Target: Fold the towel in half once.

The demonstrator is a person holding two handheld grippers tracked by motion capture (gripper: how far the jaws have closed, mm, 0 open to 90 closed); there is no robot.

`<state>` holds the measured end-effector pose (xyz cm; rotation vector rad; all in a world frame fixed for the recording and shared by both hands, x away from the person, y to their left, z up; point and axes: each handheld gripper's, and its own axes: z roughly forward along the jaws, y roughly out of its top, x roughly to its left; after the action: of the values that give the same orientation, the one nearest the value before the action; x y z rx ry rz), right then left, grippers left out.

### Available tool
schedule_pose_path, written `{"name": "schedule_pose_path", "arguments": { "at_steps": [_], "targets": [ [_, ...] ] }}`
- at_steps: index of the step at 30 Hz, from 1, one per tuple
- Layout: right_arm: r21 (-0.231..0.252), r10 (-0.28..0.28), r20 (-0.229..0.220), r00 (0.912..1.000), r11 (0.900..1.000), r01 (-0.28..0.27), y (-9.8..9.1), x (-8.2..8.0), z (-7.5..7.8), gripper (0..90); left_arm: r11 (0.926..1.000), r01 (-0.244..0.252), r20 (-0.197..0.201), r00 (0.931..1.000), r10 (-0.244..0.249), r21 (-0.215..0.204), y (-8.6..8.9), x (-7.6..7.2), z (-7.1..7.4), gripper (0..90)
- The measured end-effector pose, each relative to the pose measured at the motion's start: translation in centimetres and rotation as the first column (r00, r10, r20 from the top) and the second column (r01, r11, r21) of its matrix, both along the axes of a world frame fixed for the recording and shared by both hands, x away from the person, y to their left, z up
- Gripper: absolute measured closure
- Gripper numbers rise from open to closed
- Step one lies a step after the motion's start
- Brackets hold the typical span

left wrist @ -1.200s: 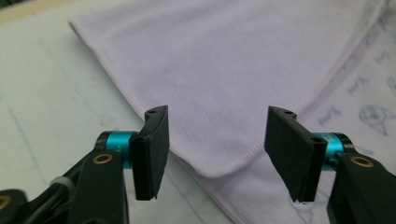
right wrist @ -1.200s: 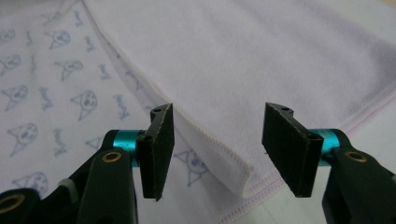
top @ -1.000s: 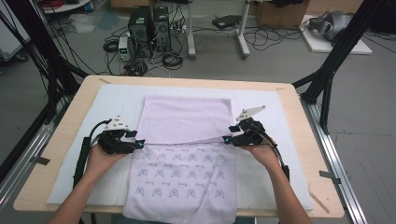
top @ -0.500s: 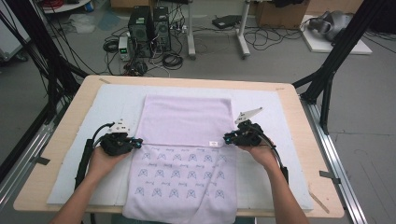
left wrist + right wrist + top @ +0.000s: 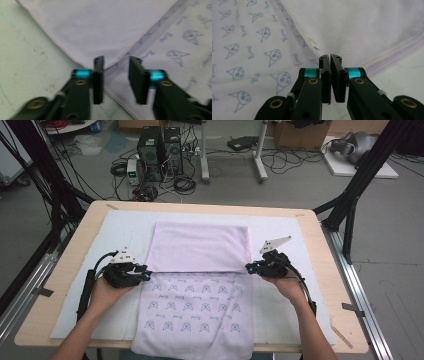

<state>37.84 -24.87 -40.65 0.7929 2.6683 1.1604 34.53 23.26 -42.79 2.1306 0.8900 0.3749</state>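
Note:
A lilac towel (image 5: 200, 245) lies on the table, its plain far half folded back over the half printed with cat faces (image 5: 195, 305). My left gripper (image 5: 147, 275) sits at the left end of the fold. Its jaws have just been opening and stand apart over the flap's corner (image 5: 110, 65), with my left gripper (image 5: 116, 72) not pressing it. My right gripper (image 5: 248, 267) is at the right end. Its jaws have just been closing, and my right gripper (image 5: 330, 60) is shut on the flap's corner beside a small white label (image 5: 313, 43).
The towel rests on a white mat (image 5: 125, 225) over a wooden table (image 5: 320, 250), and its near end hangs over the front edge. Black frame poles stand at both sides. Computers and cables lie on the floor beyond the table.
The folded edge between the grippers, slightly raised a second ago, now lies flat on the printed half. Both hands have stayed almost where they were.

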Motion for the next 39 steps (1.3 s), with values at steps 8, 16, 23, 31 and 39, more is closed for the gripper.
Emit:
{"name": "schedule_pose_path", "arguments": {
  "at_steps": [8,16,23,31,39],
  "targets": [
    [0.006,-0.014,-0.026,0.9996,0.9999,0.014,-0.1,0.3,-1.1,86.9,0.9982,-0.050,0.002,0.9987,0.050,0.033,0.3,1.3,-1.0,78.0],
    [0.031,-0.011,0.000,0.9999,0.9995,0.011,-0.2,-0.1,-0.5,86.9,0.9984,-0.046,0.040,0.9982,0.045,0.034,0.5,0.7,-0.4,89.7],
    [0.040,-0.015,0.006,0.9999,0.9991,0.015,-0.4,-0.1,-0.3,86.7,0.9986,-0.038,0.014,0.9991,0.039,-0.037,0.9,0.7,0.0,70.7],
    [0.025,-0.017,0.001,0.9999,0.9995,0.017,-0.2,0.0,-0.6,86.2,0.9995,-0.007,-0.012,0.9999,0.007,0.029,-0.2,1.4,-1.2,65.9],
    [0.034,-0.022,0.006,0.9997,0.9992,0.021,-0.2,0.0,-0.5,86.0,0.9978,-0.043,0.050,0.9979,0.040,0.051,-0.1,1.0,-0.5,88.3]
  ]
}}
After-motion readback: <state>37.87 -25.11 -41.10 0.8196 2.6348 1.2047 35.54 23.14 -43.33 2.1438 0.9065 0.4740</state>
